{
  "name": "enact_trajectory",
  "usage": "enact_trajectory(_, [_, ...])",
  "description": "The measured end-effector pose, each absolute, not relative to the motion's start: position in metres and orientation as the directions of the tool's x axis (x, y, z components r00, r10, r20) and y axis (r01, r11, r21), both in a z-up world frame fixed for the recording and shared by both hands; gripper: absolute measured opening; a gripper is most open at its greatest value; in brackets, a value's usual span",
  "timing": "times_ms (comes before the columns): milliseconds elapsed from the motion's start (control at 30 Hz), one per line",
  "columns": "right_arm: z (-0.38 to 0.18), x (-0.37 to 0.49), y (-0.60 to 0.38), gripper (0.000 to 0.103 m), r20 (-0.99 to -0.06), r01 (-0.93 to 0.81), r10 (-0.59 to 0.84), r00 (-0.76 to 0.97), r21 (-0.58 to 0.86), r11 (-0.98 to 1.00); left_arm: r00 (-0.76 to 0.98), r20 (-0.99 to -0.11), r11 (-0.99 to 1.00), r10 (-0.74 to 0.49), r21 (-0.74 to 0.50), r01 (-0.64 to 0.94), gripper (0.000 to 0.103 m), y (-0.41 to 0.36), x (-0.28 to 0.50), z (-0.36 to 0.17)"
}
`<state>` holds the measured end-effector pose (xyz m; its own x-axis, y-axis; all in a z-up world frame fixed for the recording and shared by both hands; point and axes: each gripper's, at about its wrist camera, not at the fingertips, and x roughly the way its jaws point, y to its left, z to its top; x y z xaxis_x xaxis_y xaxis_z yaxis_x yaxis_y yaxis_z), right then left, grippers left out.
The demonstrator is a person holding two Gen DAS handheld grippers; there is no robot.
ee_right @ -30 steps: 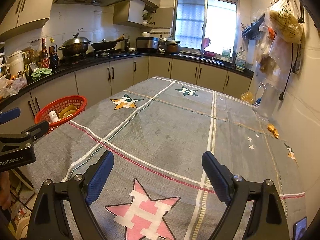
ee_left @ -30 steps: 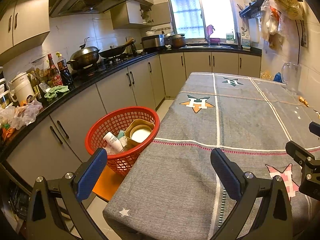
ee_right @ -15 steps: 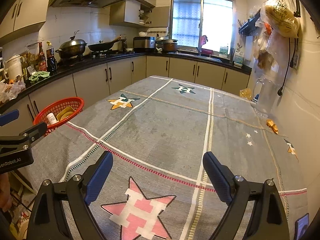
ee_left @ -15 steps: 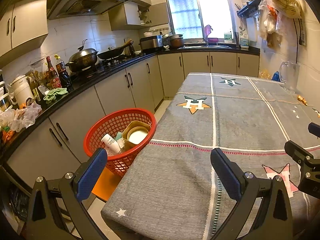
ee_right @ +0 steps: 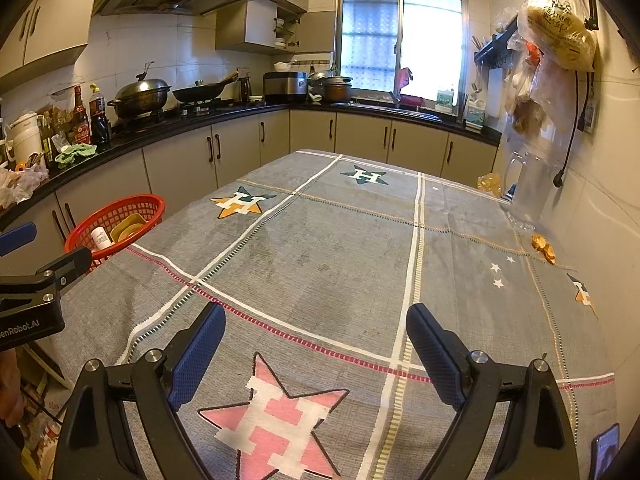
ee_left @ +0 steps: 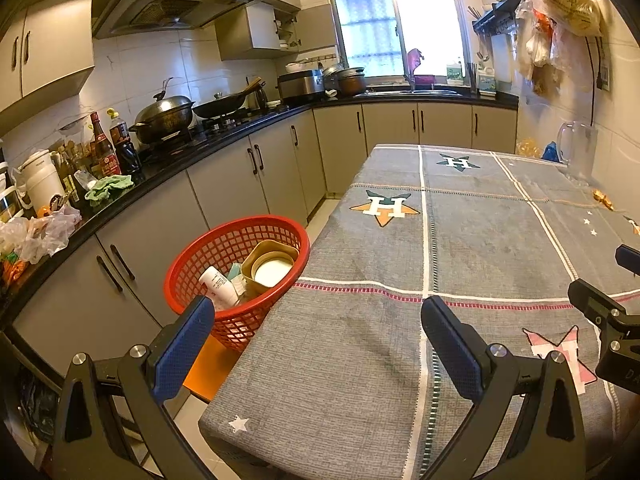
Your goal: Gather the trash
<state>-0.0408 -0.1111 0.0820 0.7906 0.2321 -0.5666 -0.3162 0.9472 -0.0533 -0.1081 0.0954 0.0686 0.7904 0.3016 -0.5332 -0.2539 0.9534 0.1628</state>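
A red mesh basket (ee_left: 208,252) stands on an orange stool beside the table's left edge; it holds a tan square tub (ee_left: 270,266), a white bottle (ee_left: 219,287) and other bits. The basket (ee_right: 120,212) also shows at the left of the right wrist view. My left gripper (ee_left: 314,330) hangs open over the table's near left corner, nothing between its fingers. My right gripper (ee_right: 316,338) is open above the pink star on the grey tablecloth (ee_right: 340,240). Small orange scraps (ee_right: 544,246) lie near the wall on the table's right side.
A clear plastic jug (ee_right: 528,188) and a yellow wrapper (ee_right: 490,182) sit at the table's far right. Black countertop (ee_left: 120,184) with bottles, wok and pots runs along the left. Bags hang on the right wall (ee_right: 560,36). A phone (ee_right: 604,452) lies at the near right.
Both views have drawn back and risen slightly; the basket and table sit a little lower in frame. Both grippers stay open and nothing was picked up.
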Motion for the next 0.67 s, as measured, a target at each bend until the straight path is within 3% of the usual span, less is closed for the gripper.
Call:
enact_trajectory(400, [0.073,-0.026,-0.122,0.095,-0.605,-0.274,0.202,0.770,-0.027,0.961,0.790,-0.551,0.963,0.269,0.154,-0.220,0.103,0.092,-0.095,0.067])
enact_trajectory(667, [0.056,0.016,-0.154,0.102,-0.699,-0.126,0.093,0.709,0.004,0.992,0.766,-0.625,0.988,0.151,0.086,-0.125,0.103,0.077,-0.061,0.055])
